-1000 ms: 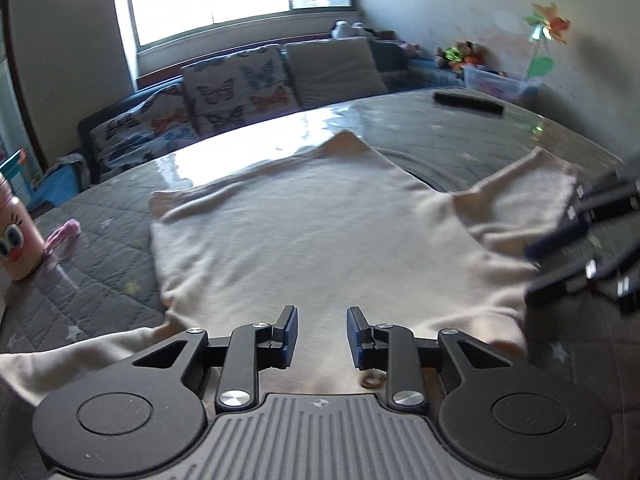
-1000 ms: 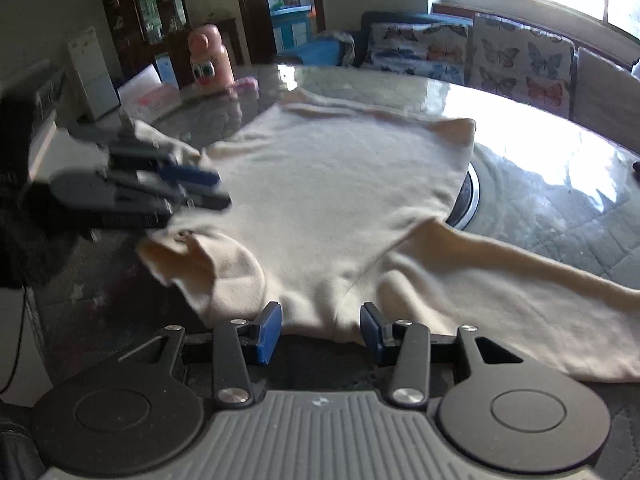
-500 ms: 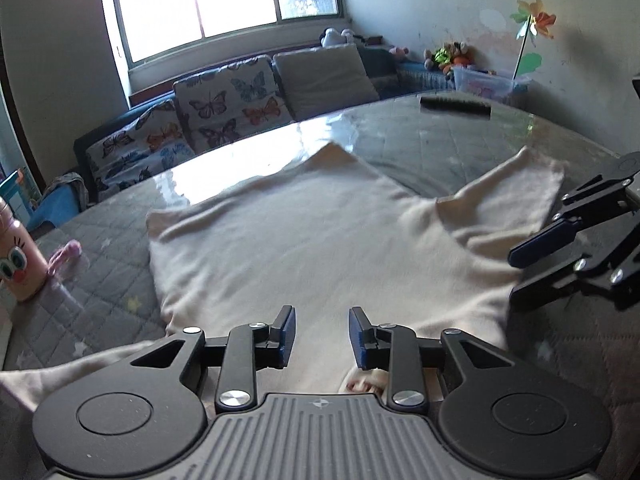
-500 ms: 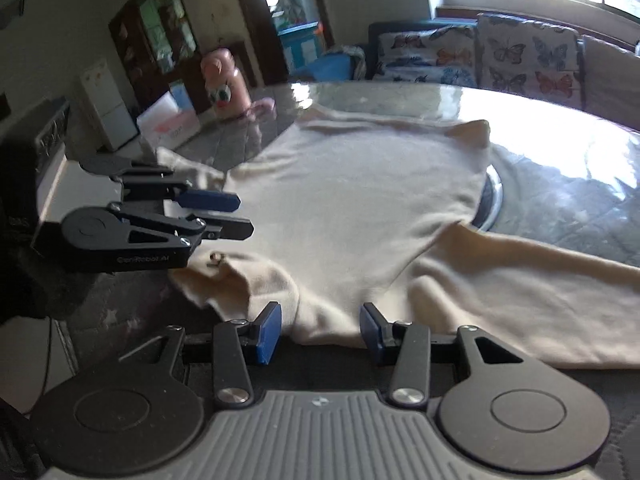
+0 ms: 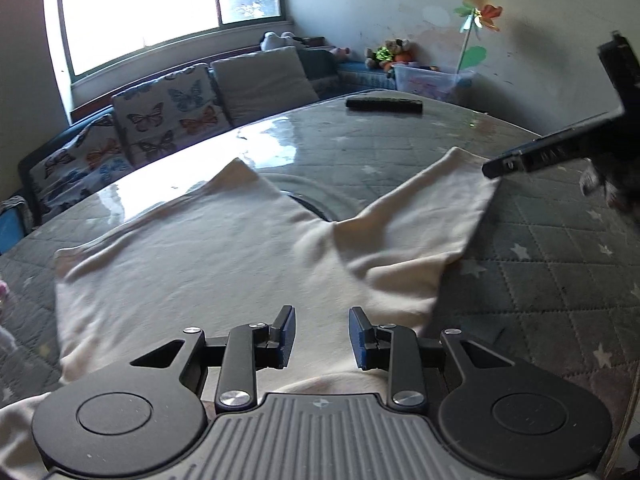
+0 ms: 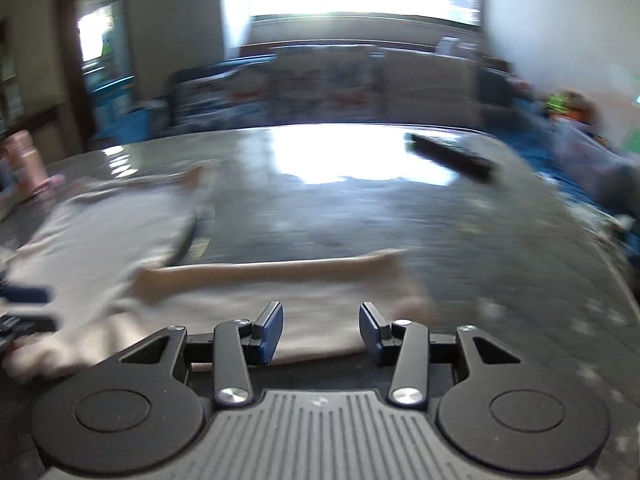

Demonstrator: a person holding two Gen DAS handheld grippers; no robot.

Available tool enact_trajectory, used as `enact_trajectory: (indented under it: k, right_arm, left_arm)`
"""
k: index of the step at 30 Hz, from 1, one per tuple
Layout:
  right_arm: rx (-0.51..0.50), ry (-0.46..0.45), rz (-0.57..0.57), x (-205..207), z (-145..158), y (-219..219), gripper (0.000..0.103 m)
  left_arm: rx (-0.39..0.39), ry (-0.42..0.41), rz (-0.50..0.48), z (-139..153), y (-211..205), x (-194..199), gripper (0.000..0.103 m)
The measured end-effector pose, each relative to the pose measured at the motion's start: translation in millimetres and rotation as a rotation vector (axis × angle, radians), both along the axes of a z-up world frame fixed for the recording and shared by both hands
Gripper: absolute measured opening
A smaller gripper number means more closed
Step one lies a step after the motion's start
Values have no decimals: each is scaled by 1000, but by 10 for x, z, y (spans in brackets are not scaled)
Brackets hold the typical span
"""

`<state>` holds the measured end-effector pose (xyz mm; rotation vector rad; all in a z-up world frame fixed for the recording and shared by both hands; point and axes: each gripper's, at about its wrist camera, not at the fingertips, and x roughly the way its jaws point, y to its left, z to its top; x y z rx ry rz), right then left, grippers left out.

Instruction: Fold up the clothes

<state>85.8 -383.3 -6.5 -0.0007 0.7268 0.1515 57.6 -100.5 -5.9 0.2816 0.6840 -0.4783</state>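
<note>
Left wrist view showed the cream garment (image 5: 208, 256) spread flat on the grey desk (image 5: 560, 280). Left tool (image 5: 322, 334) and right tool (image 6: 321, 330) both stood apart, empty, over its near edge.

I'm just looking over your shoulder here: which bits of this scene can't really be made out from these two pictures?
- Near part of the cream garment: left wrist view, hidden under the left gripper body.
- Right gripper: left wrist view shows only a dark part at the right edge.
- Sofa cushions and the dark flat thing on the table: right wrist view, motion blur.
- Toys by the wall: too small.
</note>
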Motion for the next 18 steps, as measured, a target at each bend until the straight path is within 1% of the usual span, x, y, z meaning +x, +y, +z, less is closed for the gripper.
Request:
enact_trajectory:
  k: [3,5,7,9,12,13,15,16,18]
  right_arm:
    - [12,10,-89,99,-82,-258,42]
    - [19,21,-115,164,-145,-367,42]
    - [37,38,-130,230,-207,-425,42]
    - [48,52,-131,287,-263,-433,41]
    - [43,55,-131,329,-313,-409,34]
    - [38,52,-134,318,-306,-366,29]
    - [38,51,-134,294,-268,-346,24]
    - [38,50,-136,294,-258,-353,18]
    - [34,46,-142,307,-248,-367,13]
  left_arm:
    - [7,10,-14,-29,-59,14,39]
    - [9,19,-19,-52,-85,17,42]
    - [13,25,-20,-72,-105,17,50]
    - [18,28,-20,-85,-117,17,54]
    - [20,32,-7,-95,-118,35,59]
    - [16,33,1,-92,-110,45,60]
    - [10,35,12,-90,-100,63,63]
    - [8,35,16,-90,-99,71,64]
    - [14,40,13,-109,-110,75,64]
